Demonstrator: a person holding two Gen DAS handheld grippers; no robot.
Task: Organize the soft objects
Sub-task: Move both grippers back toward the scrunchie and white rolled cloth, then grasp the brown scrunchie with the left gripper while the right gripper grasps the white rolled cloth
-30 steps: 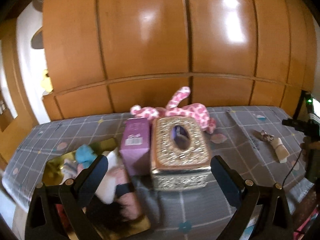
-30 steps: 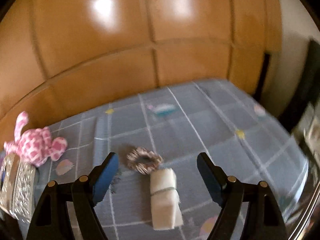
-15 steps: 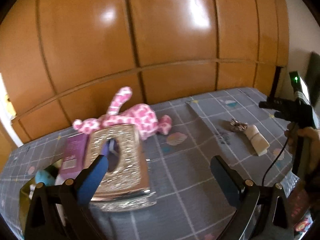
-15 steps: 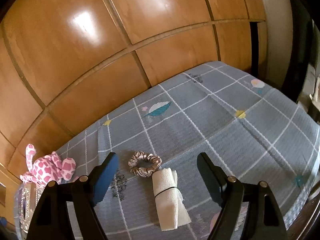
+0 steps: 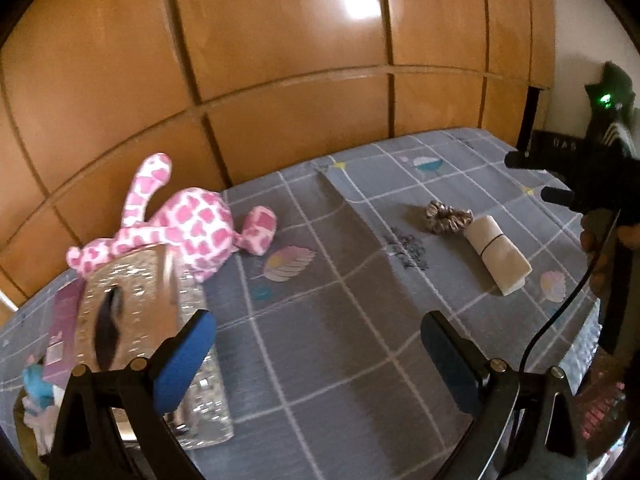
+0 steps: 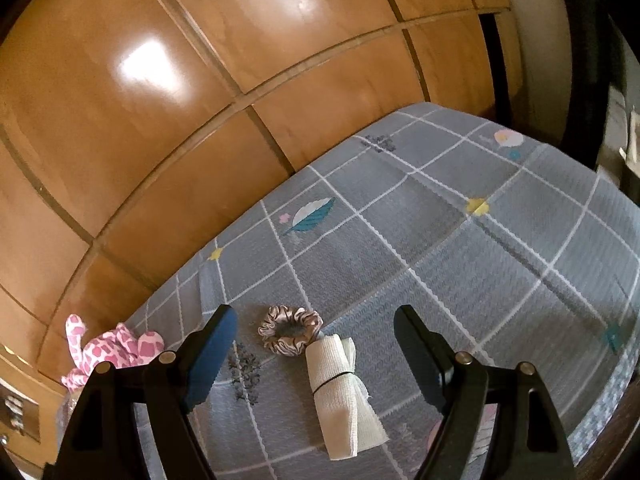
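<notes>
Both claws stand wide open and hold nothing. The right gripper hovers over the rolled white cloth, which touches the scrunchie just beyond it. The left gripper is above bare bedspread; the pink plush toy lies far left.

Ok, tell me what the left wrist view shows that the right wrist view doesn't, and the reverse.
Only the left wrist view shows the shiny silver embossed tissue box, the purple carton beside it, and the right gripper held in a hand. Only the right wrist view shows the teal feather print on the cloth. Both show the pink spotted plush toy, the brown satin scrunchie, the rolled white bandage and the grey checked tablecloth.
</notes>
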